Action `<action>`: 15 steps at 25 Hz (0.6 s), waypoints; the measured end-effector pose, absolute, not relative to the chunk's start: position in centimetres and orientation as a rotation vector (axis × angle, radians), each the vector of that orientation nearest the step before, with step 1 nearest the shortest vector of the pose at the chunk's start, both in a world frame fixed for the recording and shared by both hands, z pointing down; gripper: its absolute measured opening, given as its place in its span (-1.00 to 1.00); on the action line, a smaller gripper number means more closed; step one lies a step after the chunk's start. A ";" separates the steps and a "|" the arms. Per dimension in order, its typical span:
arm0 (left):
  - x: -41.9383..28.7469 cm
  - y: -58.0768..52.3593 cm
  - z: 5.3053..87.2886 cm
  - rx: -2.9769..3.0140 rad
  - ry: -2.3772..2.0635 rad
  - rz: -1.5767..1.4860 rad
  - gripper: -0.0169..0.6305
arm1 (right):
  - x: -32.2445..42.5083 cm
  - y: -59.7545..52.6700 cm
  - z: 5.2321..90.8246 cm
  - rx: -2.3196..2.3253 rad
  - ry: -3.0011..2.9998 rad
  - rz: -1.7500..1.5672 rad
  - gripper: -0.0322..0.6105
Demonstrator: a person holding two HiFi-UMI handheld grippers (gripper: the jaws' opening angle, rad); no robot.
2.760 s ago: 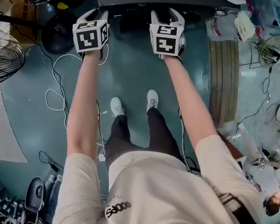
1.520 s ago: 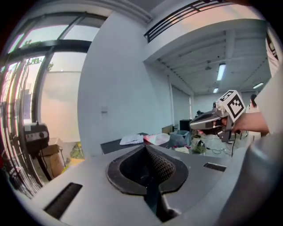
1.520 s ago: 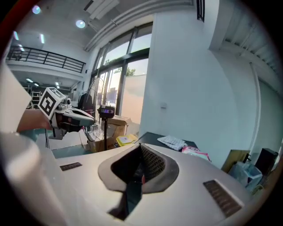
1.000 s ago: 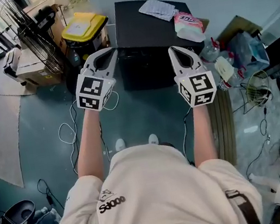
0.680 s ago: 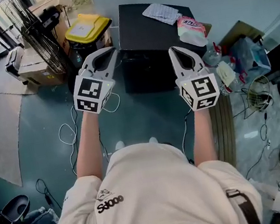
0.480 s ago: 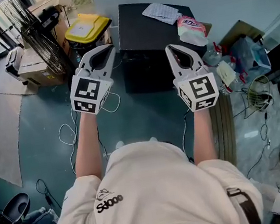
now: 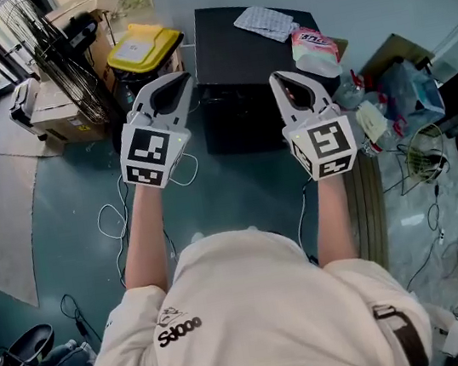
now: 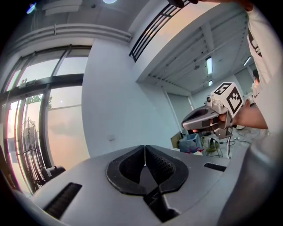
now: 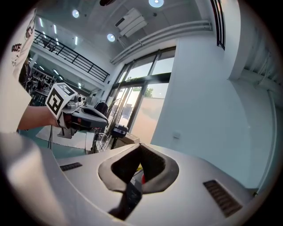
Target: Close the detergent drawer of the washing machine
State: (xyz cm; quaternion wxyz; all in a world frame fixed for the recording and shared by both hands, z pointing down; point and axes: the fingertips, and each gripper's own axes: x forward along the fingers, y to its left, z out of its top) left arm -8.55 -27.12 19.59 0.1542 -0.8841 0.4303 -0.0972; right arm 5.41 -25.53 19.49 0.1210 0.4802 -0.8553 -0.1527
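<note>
Two grippers, one washing machine, one drawer unverified.

1. Left gripper (image 7: 172,85) (image 8: 144,156): jaws clenched tip to tip with nothing between them. Held level.
2. Right gripper (image 7: 282,83) (image 9: 140,154): also clenched and empty. Level, alongside the left one.
3. Washing machine (image 7: 247,50): black, ahead of and below both grippers.
4. Detergent drawer: somewhere on the machine's dark front, below the gripper tips. No view shows whether it stands out or sits flush. The pose fits a drawer waiting for a push as well as one already home.

Handling note: a drawer front is probably best met with a clenched gripper square-on, pressed straight along the slide and not at a corner, until it sits flush with the panel.

Containers:
- Yellow-lidded bin (image 7: 139,50): ahead-left of the left gripper. Lid on, contents hidden.
- Cardboard box (image 7: 57,120): farther left, contents not visible.
- Pink pack (image 7: 311,42): on the machine top beyond the right gripper, apparently closed.
- Pale patterned sheet (image 7: 264,21): just past the pink pack.
</note>
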 end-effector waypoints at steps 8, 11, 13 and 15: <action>-8.0 -27.8 20.1 -2.550 1.219 -0.291 -0.89 | 5.8 -26.4 19.8 1.403 -2.486 -0.442 -0.88; -7.7 -27.8 20.4 -2.554 1.209 -0.299 -0.89 | 5.8 -26.4 20.2 1.401 -2.481 -0.437 -0.88; -7.6 -27.8 20.6 -2.558 1.204 -0.304 -0.89 | 5.9 -26.6 20.4 1.401 -2.479 -0.430 -0.88; -7.6 -27.9 20.8 -2.562 1.204 -0.307 -0.89 | 5.9 -26.7 20.6 1.402 -2.476 -0.423 -0.88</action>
